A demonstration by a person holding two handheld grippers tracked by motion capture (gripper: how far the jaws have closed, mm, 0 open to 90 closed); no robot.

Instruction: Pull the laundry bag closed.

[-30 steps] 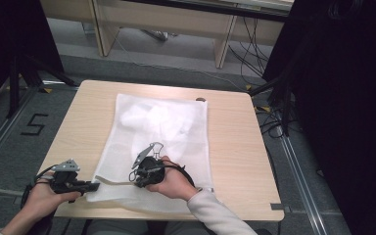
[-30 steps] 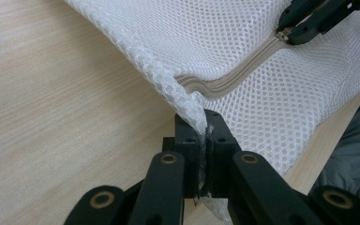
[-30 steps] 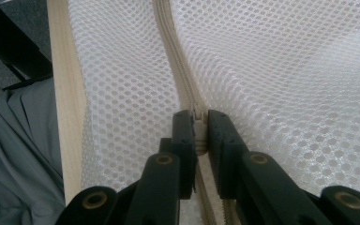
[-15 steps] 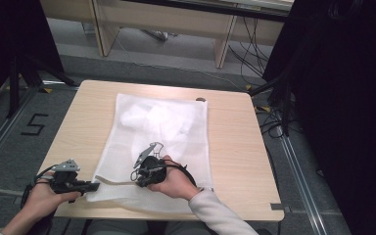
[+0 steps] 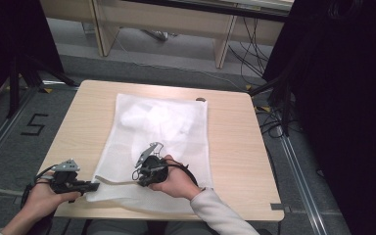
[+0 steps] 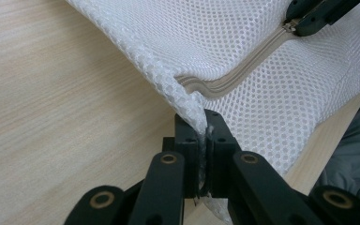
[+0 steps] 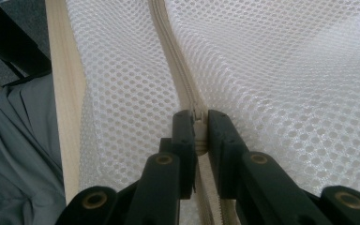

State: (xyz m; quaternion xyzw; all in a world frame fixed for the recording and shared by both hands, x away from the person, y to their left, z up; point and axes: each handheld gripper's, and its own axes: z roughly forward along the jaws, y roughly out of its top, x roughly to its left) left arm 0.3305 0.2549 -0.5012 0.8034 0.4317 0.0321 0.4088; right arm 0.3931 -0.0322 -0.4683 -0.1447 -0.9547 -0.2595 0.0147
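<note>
Both grippers pinch: left gripper (image 6: 203, 136) mesh bag (image 6: 262, 51), right gripper (image 7: 199, 126) zipper pull (image 7: 198, 123).

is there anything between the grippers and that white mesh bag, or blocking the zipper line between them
Nothing visible does. The left gripper is shut on the corner of the white mesh laundry bag, and the right gripper is shut on the small zipper slider. The beige zipper between them lies bare on the mesh.

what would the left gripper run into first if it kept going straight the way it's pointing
The left gripper is already shut on the corner of the white mesh bag. Straight on lies more of that mesh and its beige zipper; farther along the zipper, the right gripper holds it. Depth is hard to judge.
</note>
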